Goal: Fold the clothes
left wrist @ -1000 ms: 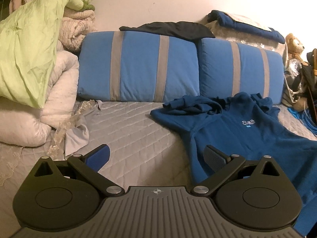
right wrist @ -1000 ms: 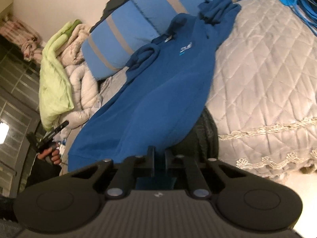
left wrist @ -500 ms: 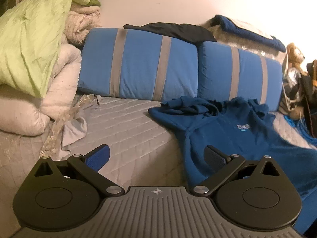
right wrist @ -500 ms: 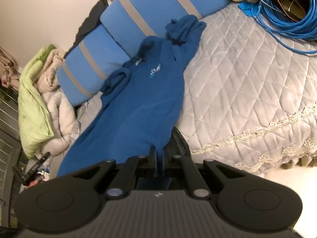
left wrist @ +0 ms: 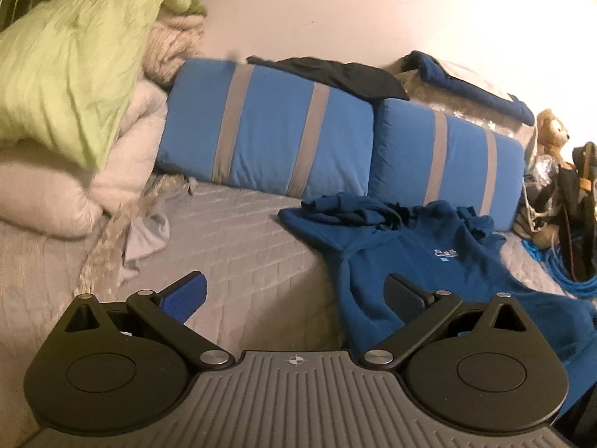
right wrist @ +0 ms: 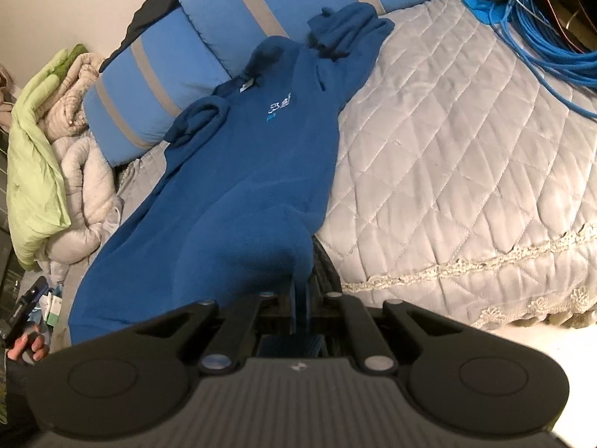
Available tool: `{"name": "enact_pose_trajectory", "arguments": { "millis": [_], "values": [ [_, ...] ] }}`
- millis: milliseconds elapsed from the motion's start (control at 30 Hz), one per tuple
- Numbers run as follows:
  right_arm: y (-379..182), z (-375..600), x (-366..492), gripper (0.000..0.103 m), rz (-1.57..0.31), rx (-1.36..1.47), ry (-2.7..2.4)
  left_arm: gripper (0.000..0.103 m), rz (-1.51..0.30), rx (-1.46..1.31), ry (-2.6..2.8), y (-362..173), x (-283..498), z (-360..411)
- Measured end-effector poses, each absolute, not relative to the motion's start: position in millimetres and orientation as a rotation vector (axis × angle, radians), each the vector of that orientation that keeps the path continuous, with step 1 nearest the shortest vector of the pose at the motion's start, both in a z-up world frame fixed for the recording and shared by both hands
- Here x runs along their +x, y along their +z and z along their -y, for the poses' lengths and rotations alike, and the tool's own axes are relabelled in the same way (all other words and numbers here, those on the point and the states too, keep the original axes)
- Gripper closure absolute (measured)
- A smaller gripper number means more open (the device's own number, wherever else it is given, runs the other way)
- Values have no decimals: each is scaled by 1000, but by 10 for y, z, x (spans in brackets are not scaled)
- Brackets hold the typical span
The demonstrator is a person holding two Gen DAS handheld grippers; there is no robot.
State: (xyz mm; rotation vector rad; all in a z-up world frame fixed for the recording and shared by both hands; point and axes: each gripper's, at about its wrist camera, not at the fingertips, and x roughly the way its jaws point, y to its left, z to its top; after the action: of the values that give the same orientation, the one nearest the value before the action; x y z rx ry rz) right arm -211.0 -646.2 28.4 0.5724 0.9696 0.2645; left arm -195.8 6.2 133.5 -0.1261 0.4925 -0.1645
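The right tongs (right wrist: 298, 310) were pressed together on the near hem of the dark blue fleece sweatshirt (right wrist: 253, 171), a fold of the cloth pinched between the two black fingers and lifted off the bed's edge. The left tongs (left wrist: 294, 295) stood spread wide and held nothing, one blue-padded finger (left wrist: 184, 296) over bare quilt and the other in front of the sweatshirt's (left wrist: 429, 268) left side, with no clear contact.

From the pinched hem the sweatshirt ran away across the pale grey quilted bedspread (right wrist: 447, 149), chest up, a small light logo (right wrist: 280, 106) showing on the front. Its hood and one bunched sleeve lay at the far end against the blue cushions with grey stripes (right wrist: 156, 86), which stood in a row along the wall. A black garment (left wrist: 335, 74) was draped over the top of the cushions.

To the left of the cushions a heap of bedding was piled up: a light green duvet (left wrist: 71, 59) on top of cream and white blankets (left wrist: 44, 190). On the far right of the bed lay a coil of bright blue cable (right wrist: 541, 33), and in the left wrist view a brown teddy bear (left wrist: 552, 138) sat beside dark bags. A lace trim (right wrist: 485, 261) edged the bedspread near the right tongs. At the low left corner of the right wrist view a hand (right wrist: 28, 343) gripped a dark handle.
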Motion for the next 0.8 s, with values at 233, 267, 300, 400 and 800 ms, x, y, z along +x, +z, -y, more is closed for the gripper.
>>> {"name": "enact_pose_trajectory", "arguments": {
  "millis": [233, 267, 300, 400, 800],
  "values": [
    [379, 6509, -2267, 99, -937, 586, 250, 0, -635, -351, -324, 1173, -1936, -186],
    [392, 6520, -2298, 99, -930, 591, 250, 1, -659, -390, -351, 1132, -1929, -199],
    [398, 6530, -2322, 99, -925, 597, 249, 1, -682, -431, -373, 1078, -1920, -216],
    [381, 6549, -2393, 99, -913, 618, 249, 13, -747, -522, -420, 910, -1886, -220],
    [370, 6603, -2475, 99, -870, 673, 257, 97, -816, -394, -423, 961, -1973, 122]
  ]
}}
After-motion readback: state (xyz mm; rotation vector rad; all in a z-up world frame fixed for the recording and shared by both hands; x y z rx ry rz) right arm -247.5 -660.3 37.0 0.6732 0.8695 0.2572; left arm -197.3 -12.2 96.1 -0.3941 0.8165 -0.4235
